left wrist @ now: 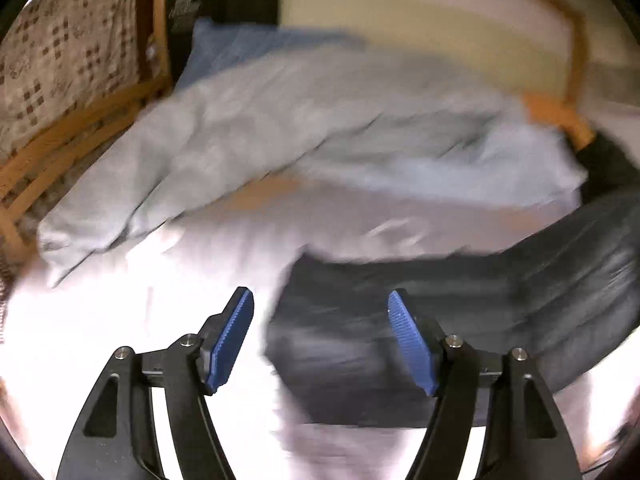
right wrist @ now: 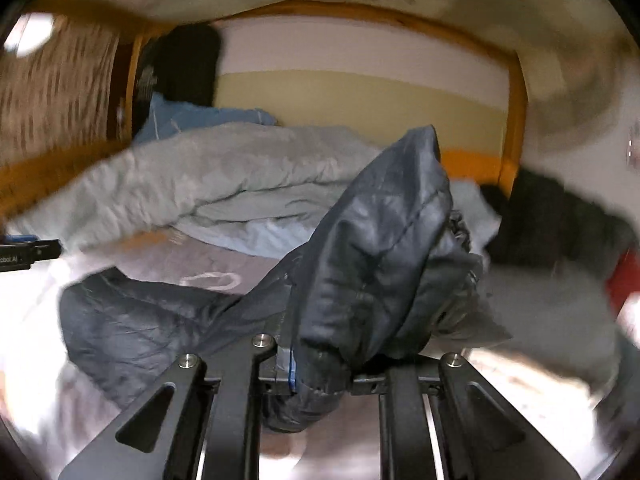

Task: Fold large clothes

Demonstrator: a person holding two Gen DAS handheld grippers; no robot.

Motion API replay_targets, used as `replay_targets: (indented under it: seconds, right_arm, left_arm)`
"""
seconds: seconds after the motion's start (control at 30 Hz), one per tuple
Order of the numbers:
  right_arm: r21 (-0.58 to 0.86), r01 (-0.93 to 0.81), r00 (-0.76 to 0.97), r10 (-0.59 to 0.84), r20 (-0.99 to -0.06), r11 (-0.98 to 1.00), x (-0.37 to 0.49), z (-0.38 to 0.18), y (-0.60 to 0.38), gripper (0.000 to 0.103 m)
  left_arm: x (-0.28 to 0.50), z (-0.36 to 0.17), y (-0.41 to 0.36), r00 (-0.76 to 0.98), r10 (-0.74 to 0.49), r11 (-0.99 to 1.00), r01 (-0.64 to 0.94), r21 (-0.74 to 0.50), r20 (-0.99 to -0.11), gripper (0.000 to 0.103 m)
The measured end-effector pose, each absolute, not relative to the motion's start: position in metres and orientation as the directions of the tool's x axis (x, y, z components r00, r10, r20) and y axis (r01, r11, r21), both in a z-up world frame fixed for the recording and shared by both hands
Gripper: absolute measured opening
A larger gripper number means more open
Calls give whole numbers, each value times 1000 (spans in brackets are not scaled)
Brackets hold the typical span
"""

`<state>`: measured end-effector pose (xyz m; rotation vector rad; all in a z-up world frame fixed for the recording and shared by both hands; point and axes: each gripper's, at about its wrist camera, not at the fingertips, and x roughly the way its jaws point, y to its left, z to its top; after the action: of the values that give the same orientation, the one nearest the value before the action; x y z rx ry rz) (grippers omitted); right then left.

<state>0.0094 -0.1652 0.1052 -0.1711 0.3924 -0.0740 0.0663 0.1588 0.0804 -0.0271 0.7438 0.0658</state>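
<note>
A dark navy puffer jacket (left wrist: 460, 312) lies spread across the white bed sheet (left wrist: 80, 340). My left gripper (left wrist: 320, 320) hangs above the jacket's left end, open, with nothing between its blue pads (left wrist: 234, 340). In the right wrist view my right gripper (right wrist: 316, 376) is shut on a fold of the same jacket (right wrist: 380, 248). That fold rises in a bunched lump straight ahead of the fingers, and the rest of the jacket trails down to the left onto the bed. The edge of the left gripper (right wrist: 28, 256) shows at the far left.
A light grey-blue duvet (left wrist: 300, 136) is heaped behind the jacket, with a blue pillow (left wrist: 240, 48) beyond it. A wooden bed frame (left wrist: 80, 132) runs along the left and back. A black garment (right wrist: 560, 216) and something red (right wrist: 624, 280) lie at the right.
</note>
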Motion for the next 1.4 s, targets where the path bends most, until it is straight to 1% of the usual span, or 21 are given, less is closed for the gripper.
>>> replay_targets:
  seconds: [0.1,0.27,0.37,0.43,0.5,0.57,0.63,0.7,0.73,0.77,0.8,0.87,0.97,1.03,1.1,1.17,1.2,1.23,1.27,1.3,1.4]
  right_arm:
    - [-315,82,911,-199,-362,945,37,122,-140,17]
    - [-139,186,834,-231,-501,973,70,118,-211,16]
    - [-232,258,804,-342,-487,938,72,113,-251,16]
    - [-289,338,766,-440,-468,896,75,116,-280,15]
    - [-256,387,748,-464,-475,886,79,121,-303,15]
    - [-228,343,776,-411,-478,911,75,125,-310,15]
    - [-304,263,806,-381,-453,916,71,123,-293,15]
    - [-407,173,849,-346,-401,897,65,116,-255,15]
    - [-422,136,866,-315,-389,896,61,114,-240,15]
    - [-427,87,885,-267,-382,900,56,112,-219,15]
    - [-428,38,900,-217,-379,903,51,107,-197,15]
    - [-457,-50,920,-137,-367,888,42,96,-158,15]
    - [-458,-202,925,14,-380,866,31,68,-106,18]
    - [-373,-316,877,119,-466,873,29,45,-87,20]
    - [-355,-386,849,176,-499,852,20,25,-75,22]
    - [-383,-416,842,190,-505,825,10,7,-66,27]
    - [-404,-423,843,188,-505,811,5,-1,-61,35]
    - [-416,-439,838,197,-509,796,0,-5,-59,54]
    - [-402,-471,821,225,-524,785,-4,-5,-60,64]
    - [-365,-506,799,265,-539,781,-9,-2,-63,82]
    - [-292,-556,764,341,-547,778,-20,11,-75,85]
  left_arm:
    - [69,64,194,744,95,974,-207,-92,-662,69]
    - [76,41,188,649,-156,966,-57,-252,-745,71]
    - [72,26,171,612,-115,977,-73,-201,-783,71]
    - [63,26,159,636,-77,983,-80,-165,-767,71]
    - [63,25,151,640,-148,979,-11,-202,-754,71]
    - [66,20,140,612,-273,954,75,-289,-742,71]
    - [71,13,126,577,-374,921,142,-362,-726,71]
    - [74,8,103,556,-395,917,198,-345,-731,71]
    - [78,4,91,548,-374,927,215,-306,-748,69]
    - [78,2,79,562,-323,946,214,-243,-762,57]
    - [78,0,72,580,-282,958,205,-199,-764,50]
    - [81,1,69,593,-258,966,179,-188,-763,42]
    - [79,19,96,672,-216,972,80,-220,-709,40]
    - [78,40,120,736,-190,975,61,-215,-649,40]
    - [73,60,132,784,-161,980,52,-195,-600,40]
    - [68,75,138,802,-180,975,71,-209,-570,43]
    - [65,82,139,810,-198,970,82,-228,-551,47]
    - [63,87,138,819,-214,965,93,-244,-533,51]
    - [59,92,134,830,-233,960,112,-259,-507,62]
    - [55,97,128,838,-256,953,136,-269,-482,71]
    - [46,112,103,823,-359,926,253,-280,-441,76]
